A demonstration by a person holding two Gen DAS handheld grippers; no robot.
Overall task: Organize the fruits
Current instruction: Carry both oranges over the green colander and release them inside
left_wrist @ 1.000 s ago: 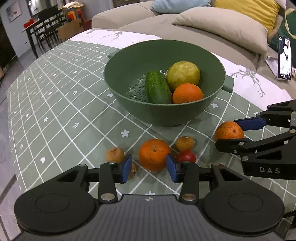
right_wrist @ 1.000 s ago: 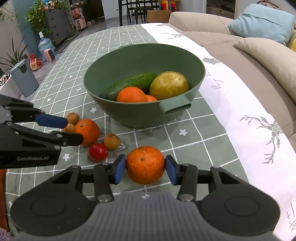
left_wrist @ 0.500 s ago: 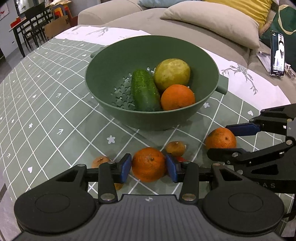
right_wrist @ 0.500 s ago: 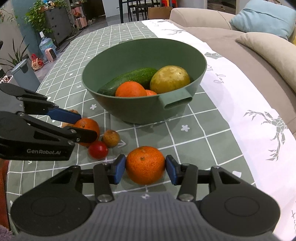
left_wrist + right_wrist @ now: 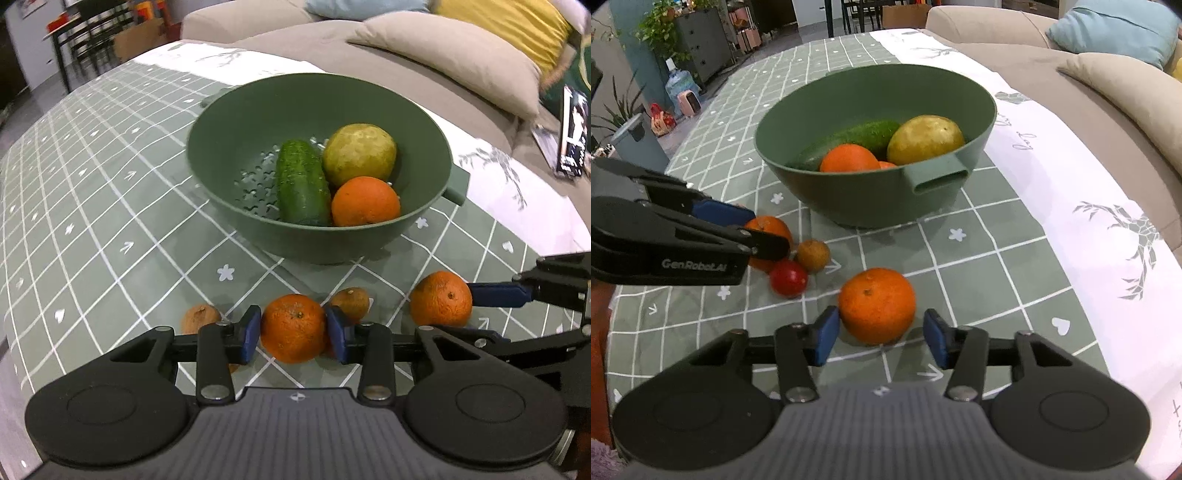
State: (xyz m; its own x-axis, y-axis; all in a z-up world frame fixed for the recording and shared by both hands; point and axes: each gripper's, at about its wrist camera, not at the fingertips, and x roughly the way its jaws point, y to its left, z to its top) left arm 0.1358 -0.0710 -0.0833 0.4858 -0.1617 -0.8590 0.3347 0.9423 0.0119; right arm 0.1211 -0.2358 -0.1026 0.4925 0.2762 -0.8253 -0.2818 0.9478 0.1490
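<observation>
A green colander bowl (image 5: 236, 147) holds a cucumber (image 5: 301, 181), a yellow-green fruit (image 5: 360, 153) and an orange (image 5: 365, 201); the bowl also shows in the right wrist view (image 5: 871, 199). My left gripper (image 5: 293, 330) is shut on an orange (image 5: 291, 332) on the table. My right gripper (image 5: 879, 336) is open, its pads either side of and just behind a second orange (image 5: 877, 304). That orange (image 5: 439, 299) and the right gripper's fingers (image 5: 498, 293) show in the left wrist view. The left gripper's fingers (image 5: 720, 212) show at left in the right wrist view.
Small brown fruits (image 5: 351, 301) (image 5: 199, 317) and a red one (image 5: 788, 277) lie on the green checked tablecloth (image 5: 92, 221) near the left gripper. A sofa with cushions (image 5: 461, 62) runs along the far side. A phone (image 5: 572, 133) stands at right.
My left gripper moved forward over its orange and closed on it. My right gripper drew back a little from its orange and opened wider.
</observation>
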